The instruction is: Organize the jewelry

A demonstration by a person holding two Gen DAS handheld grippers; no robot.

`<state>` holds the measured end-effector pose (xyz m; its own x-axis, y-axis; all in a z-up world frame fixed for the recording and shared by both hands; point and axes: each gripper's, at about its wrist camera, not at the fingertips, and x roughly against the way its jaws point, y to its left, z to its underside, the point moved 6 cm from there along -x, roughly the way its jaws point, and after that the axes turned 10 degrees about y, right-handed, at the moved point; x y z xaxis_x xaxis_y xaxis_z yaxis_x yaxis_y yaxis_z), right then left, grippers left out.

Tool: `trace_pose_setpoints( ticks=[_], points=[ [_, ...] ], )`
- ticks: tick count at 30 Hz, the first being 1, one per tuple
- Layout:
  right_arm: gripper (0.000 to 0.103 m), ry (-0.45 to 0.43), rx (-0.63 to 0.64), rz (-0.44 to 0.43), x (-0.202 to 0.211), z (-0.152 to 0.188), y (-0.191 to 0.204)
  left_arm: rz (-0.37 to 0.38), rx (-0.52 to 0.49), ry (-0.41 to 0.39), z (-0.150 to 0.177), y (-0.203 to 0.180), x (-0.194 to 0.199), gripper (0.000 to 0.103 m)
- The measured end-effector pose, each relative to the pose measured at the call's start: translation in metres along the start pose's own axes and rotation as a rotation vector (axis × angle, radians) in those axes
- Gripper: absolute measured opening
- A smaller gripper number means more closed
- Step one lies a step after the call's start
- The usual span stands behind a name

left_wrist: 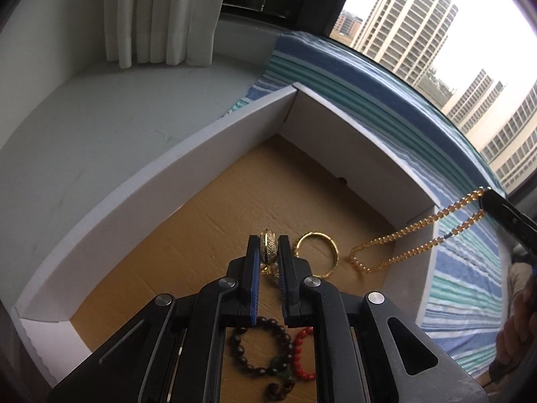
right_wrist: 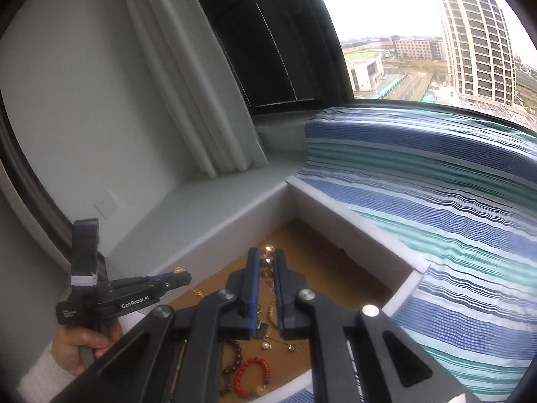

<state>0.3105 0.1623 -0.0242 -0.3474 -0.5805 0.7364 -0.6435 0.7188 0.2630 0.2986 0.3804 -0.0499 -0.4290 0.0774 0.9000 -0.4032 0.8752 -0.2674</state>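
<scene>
My left gripper (left_wrist: 268, 245) is shut on a glittering gold ring-shaped piece (left_wrist: 268, 251) and holds it above the brown floor of a white-walled box (left_wrist: 188, 181). A thin gold chain seems to trail below that piece. On the right, my right gripper (left_wrist: 485, 196) is shut on an amber bead necklace (left_wrist: 396, 240), whose loop hangs down into the box. In the right wrist view the beads (right_wrist: 267, 262) sit between the right gripper's (right_wrist: 267, 255) blue pads. The left gripper (right_wrist: 181, 274) shows at the left, held by a hand (right_wrist: 84, 346).
In the box lie a gold bangle (left_wrist: 317, 252), a dark bead bracelet (left_wrist: 258, 349), a red bead bracelet (left_wrist: 302, 357) and small pearl pieces (right_wrist: 266, 346). The box rests on a blue-green striped cloth (left_wrist: 470, 268). A grey sill and white curtain (left_wrist: 157, 16) stand behind.
</scene>
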Motion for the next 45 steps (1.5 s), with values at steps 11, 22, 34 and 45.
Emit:
trace_pose_setpoints(
  ticks=[11, 22, 34, 45],
  points=[
    [0.056, 0.028, -0.029, 0.082, -0.023, 0.038, -0.024, -0.349, -0.084, -0.249, 0.042, -0.015, 0.056, 0.100],
    [0.064, 0.023, 0.082, 0.158, 0.003, 0.070, 0.004, -0.443, -0.117, -0.323, 0.073, -0.044, 0.096, 0.102],
    [0.079, 0.045, 0.234, 0.300, 0.006, 0.089, 0.031, -0.403, -0.045, -0.260, 0.106, -0.058, 0.107, 0.102],
    [0.081, 0.091, 0.248, 0.316, 0.003, 0.093, 0.040, -0.405, 0.034, -0.213, 0.115, -0.052, 0.099, 0.102]
  ],
)
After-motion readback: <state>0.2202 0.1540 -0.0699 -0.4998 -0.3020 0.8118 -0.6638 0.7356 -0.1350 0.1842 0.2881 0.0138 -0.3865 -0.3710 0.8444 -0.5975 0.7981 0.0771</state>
